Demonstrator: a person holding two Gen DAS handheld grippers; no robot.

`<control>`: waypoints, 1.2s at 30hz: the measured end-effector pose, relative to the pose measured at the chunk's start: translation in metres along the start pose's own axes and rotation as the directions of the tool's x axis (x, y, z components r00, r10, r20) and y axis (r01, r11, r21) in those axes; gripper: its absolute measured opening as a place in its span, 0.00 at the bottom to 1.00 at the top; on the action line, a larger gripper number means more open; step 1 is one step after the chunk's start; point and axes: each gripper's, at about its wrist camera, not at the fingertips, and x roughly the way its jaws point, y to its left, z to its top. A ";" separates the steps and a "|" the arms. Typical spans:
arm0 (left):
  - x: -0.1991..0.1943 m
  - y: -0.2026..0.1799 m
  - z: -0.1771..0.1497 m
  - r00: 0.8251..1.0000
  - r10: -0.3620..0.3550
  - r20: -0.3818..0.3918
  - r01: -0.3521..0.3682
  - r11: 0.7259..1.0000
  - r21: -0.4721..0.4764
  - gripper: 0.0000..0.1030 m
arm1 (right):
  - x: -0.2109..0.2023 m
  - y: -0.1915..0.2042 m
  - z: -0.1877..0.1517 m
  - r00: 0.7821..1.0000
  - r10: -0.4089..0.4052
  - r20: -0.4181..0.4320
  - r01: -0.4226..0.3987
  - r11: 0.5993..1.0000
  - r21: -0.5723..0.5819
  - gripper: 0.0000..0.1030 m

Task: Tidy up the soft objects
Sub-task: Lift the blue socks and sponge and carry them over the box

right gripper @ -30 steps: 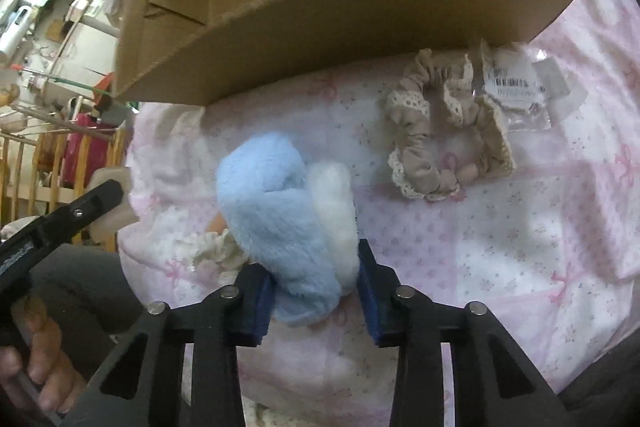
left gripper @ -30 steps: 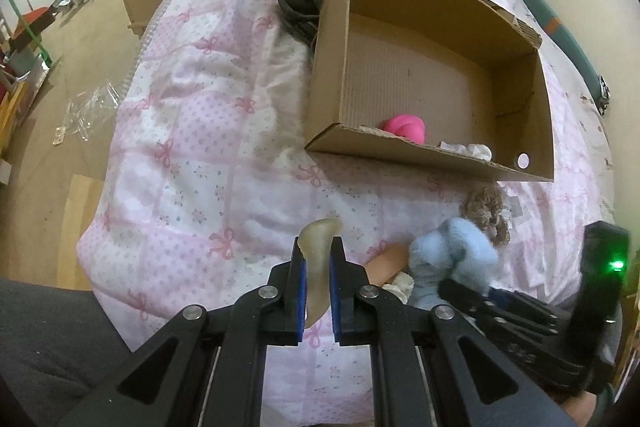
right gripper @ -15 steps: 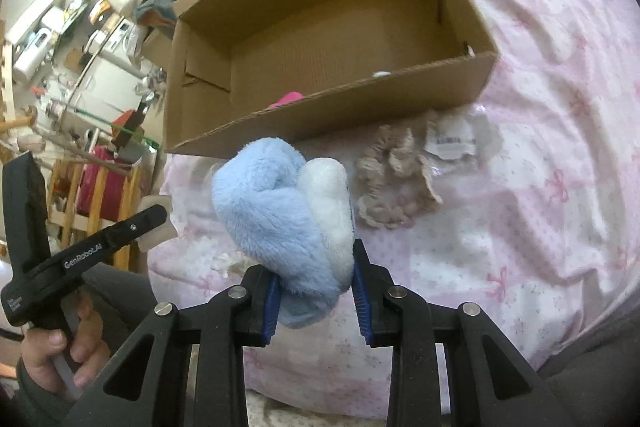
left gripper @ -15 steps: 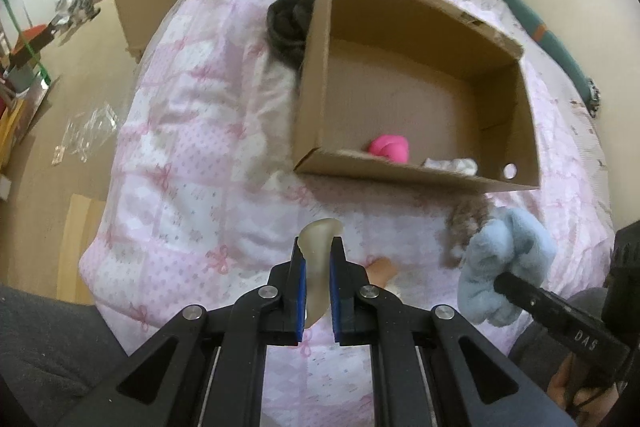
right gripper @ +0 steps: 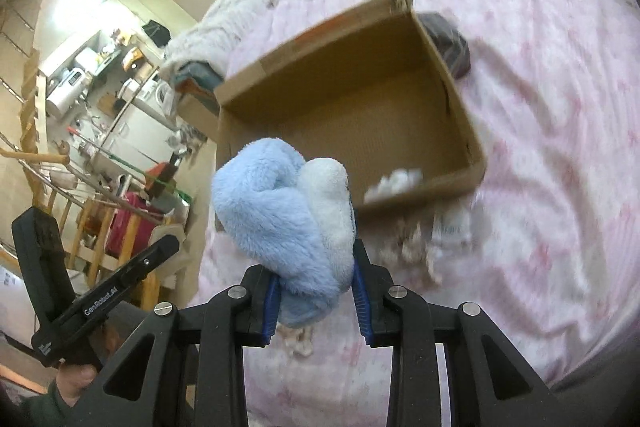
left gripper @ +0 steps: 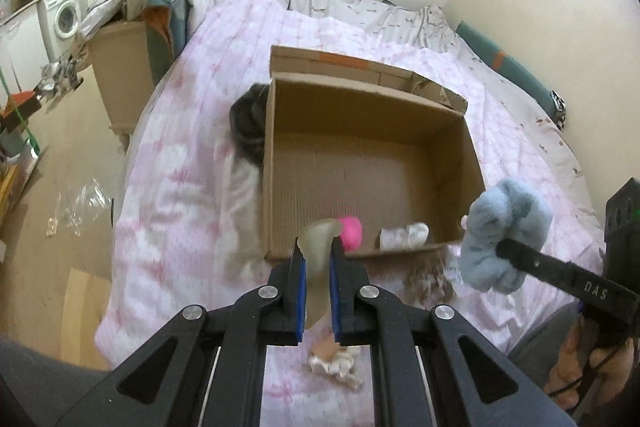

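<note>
My left gripper (left gripper: 318, 259) is clamped on a translucent, pale soft pad (left gripper: 318, 247), held just short of the near wall of the open cardboard box (left gripper: 360, 163) on the pink quilt (left gripper: 180, 187). My right gripper (right gripper: 314, 291) squeezes a fluffy blue-and-white plush (right gripper: 288, 223), raised beside the box's near right corner. Inside the box, against the near wall, lie a pink item (left gripper: 351, 231) and a white cloth (left gripper: 404, 234). A beige scrunchie (left gripper: 430, 277) rests on the quilt just outside that wall.

Pink quilted bed (left gripper: 180, 187) w/ cardboard box (left gripper: 276, 163), scrunchies (left gripper: 430, 277).
</note>
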 end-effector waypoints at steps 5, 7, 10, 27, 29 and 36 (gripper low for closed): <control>0.009 -0.012 0.029 0.998 0.035 0.051 -0.038 0.998 0.057 0.09 | 0.000 -0.006 0.031 0.998 -0.024 0.050 0.025 0.999 -0.026 0.32; 0.018 -0.016 0.037 0.997 0.049 0.053 -0.053 0.996 0.073 0.09 | 0.002 -0.009 0.042 0.997 -0.043 0.071 0.047 0.998 -0.050 0.32; 0.038 -0.025 0.045 0.996 0.068 0.054 -0.073 0.993 0.096 0.09 | 0.015 -0.016 0.055 0.993 -0.074 0.088 0.081 0.994 -0.069 0.32; 0.099 -0.024 0.031 0.994 0.106 0.013 -0.107 0.988 0.113 0.09 | 0.060 -0.026 0.044 0.987 -0.161 -0.015 0.159 0.985 -0.068 0.33; 0.102 -0.021 0.031 0.994 0.105 0.005 -0.105 0.989 0.099 0.09 | 0.062 -0.023 0.041 0.986 -0.166 -0.022 0.163 0.983 -0.085 0.33; 0.102 -0.020 0.027 0.994 0.110 -0.007 -0.109 0.989 0.101 0.09 | 0.066 -0.020 0.038 0.981 -0.189 -0.034 0.185 0.977 -0.105 0.33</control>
